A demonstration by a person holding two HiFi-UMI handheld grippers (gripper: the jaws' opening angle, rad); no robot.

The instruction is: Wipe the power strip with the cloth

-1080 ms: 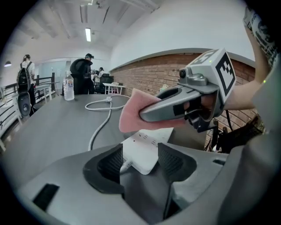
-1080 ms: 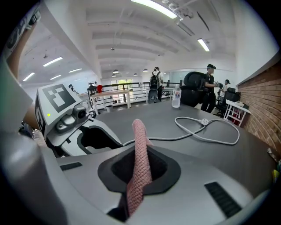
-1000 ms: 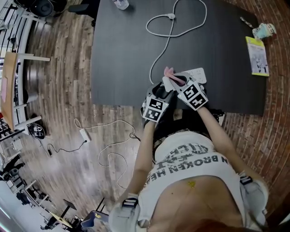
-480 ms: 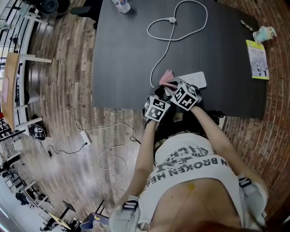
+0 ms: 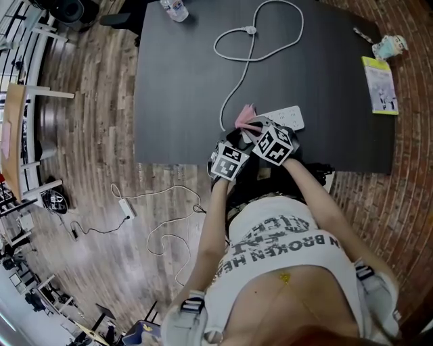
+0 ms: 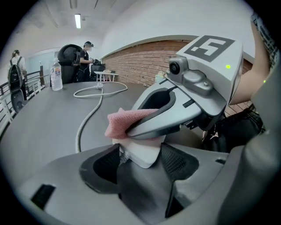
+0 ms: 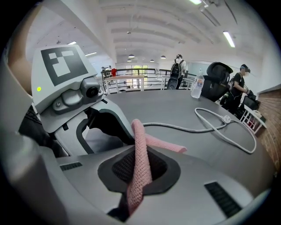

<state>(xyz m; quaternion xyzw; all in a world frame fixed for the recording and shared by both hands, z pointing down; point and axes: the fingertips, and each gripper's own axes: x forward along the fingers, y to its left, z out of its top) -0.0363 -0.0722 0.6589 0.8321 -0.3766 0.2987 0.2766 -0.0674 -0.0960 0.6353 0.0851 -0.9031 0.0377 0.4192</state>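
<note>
A white power strip (image 5: 287,116) lies on the dark table (image 5: 176,101) near its front edge, its cable (image 5: 237,81) looping away. In the left gripper view my left gripper (image 6: 140,163) has just been opening; the strip's cable end (image 6: 140,154) sits between its wide pads, which do not clamp it. My left gripper (image 5: 238,138) and right gripper (image 5: 255,126) meet at that end. The right gripper (image 7: 139,169) is shut on a pink cloth (image 7: 141,154). Its finger (image 6: 153,127) holds the cloth (image 6: 120,123) down on top of the strip.
A water bottle (image 5: 173,8) stands at the table's far edge; a yellow-green booklet (image 5: 381,84) and a small cup (image 5: 391,46) lie at the far right. Cables and an adapter (image 5: 126,207) trail on the wooden floor to the left. People stand beyond the table.
Both grippers have come down toward the strip's near end, and the right one has rolled and brought the cloth onto the strip.
</note>
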